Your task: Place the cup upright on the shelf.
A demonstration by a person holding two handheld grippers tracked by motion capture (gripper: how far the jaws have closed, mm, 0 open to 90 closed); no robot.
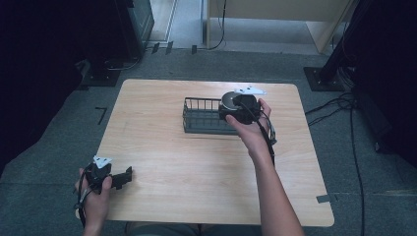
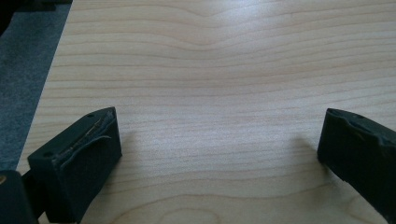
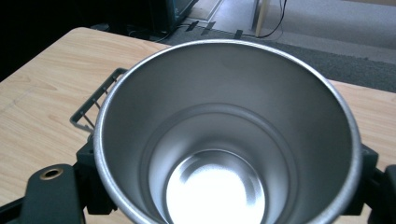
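A shiny steel cup (image 1: 228,100) is lifted above the right end of a dark wire basket (image 1: 196,118) at the table's far middle, and my right gripper (image 1: 236,110) is shut on it. In the right gripper view I look straight down into the empty cup (image 3: 224,116), with a black finger (image 3: 51,191) at each lower side and a corner of the basket (image 3: 93,105) behind its left rim. My left gripper (image 1: 125,177) rests low near the front left corner of the table. Its fingers (image 2: 79,163) stand wide open over bare wood.
The light wooden table (image 1: 196,177) stands on grey carpet. Cables (image 1: 339,105) trail on the floor to the right. Dark equipment stands (image 1: 324,73) sit beyond the far corners. The person's forearms reach in from the near edge.
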